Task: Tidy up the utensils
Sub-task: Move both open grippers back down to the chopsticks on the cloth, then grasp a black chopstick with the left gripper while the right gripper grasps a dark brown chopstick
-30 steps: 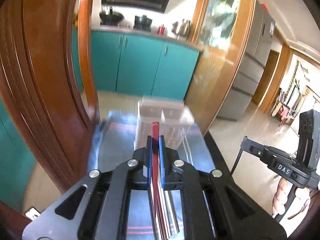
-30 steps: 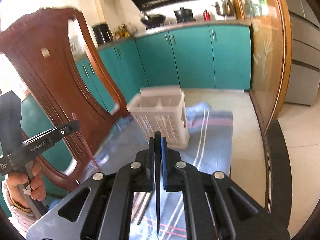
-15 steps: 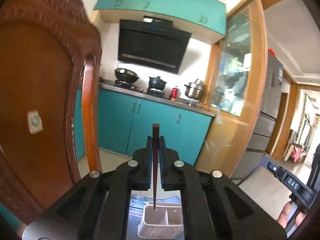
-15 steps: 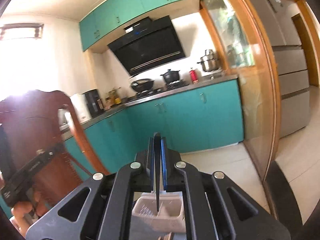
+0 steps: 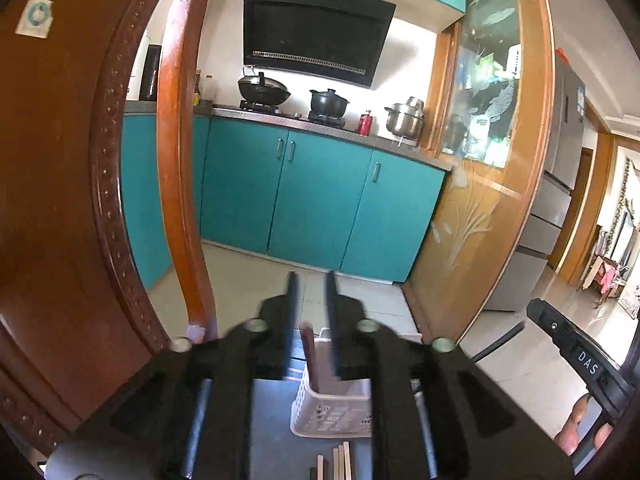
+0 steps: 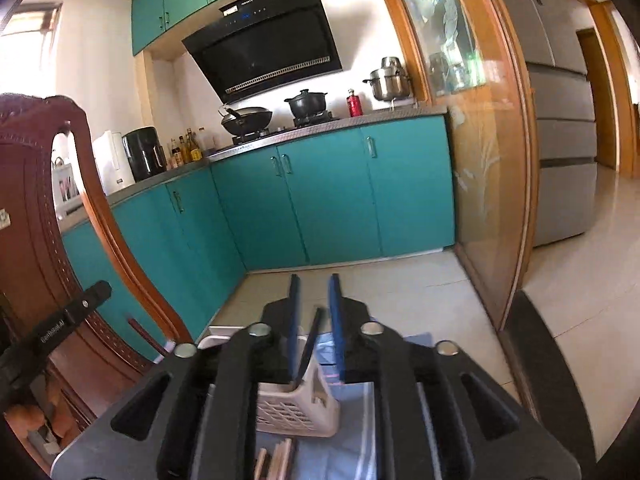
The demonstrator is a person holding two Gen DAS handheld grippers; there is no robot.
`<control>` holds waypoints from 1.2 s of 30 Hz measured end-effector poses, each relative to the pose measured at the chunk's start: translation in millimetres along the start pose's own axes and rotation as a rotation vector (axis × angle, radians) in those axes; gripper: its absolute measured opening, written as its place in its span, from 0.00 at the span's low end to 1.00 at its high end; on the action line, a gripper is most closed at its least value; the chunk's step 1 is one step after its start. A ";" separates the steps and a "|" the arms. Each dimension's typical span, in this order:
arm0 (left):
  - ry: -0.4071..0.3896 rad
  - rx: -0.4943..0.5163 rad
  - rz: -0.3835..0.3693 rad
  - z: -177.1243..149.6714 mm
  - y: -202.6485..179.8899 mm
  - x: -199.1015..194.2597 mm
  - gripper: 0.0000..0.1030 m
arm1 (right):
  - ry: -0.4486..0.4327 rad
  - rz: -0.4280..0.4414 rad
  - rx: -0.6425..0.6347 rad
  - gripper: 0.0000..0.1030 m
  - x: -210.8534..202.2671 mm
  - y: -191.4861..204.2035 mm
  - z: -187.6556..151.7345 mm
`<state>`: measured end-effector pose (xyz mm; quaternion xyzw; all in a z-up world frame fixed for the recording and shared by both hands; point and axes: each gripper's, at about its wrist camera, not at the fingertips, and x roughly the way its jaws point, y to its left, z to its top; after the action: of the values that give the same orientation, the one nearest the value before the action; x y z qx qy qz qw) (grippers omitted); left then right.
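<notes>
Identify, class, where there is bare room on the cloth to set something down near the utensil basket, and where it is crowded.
Free: the blue cloth to the right of the white basket, out toward the table's dark edge. Crowded: the strip in front of the basket, where loose chopsticks lie, and the basket's left side, hemmed by the wooden chair. Both hand-held grippers hang open above the basket.

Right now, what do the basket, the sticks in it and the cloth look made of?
Basket: off-white moulded plastic, matte, by its slotted lattice walls. Red stick: reddish-brown, smooth, likely lacquered wood, though it could be plastic. Dark stick: near-black, same doubt. Cloth: woven fabric, blue with pale stripes, soft folds.
</notes>
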<state>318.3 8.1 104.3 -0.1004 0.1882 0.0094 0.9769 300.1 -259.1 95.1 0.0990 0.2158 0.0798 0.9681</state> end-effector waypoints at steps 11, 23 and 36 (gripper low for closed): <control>-0.096 0.079 -0.004 -88.7 22.0 -69.1 0.39 | -0.103 -0.059 0.099 0.41 -70.7 -61.7 -74.6; 0.576 0.116 -0.154 -219.1 18.3 59.5 0.25 | 0.564 0.016 -0.148 0.41 78.7 10.5 -164.7; 0.610 0.144 -0.108 -217.7 29.8 68.5 0.28 | 0.715 -0.027 -0.290 0.41 119.6 53.9 -212.9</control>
<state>300.6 -7.5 -124.7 -0.0389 0.4670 -0.0863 0.8792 308.7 -149.9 -129.7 -0.0760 0.5273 0.1264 0.8368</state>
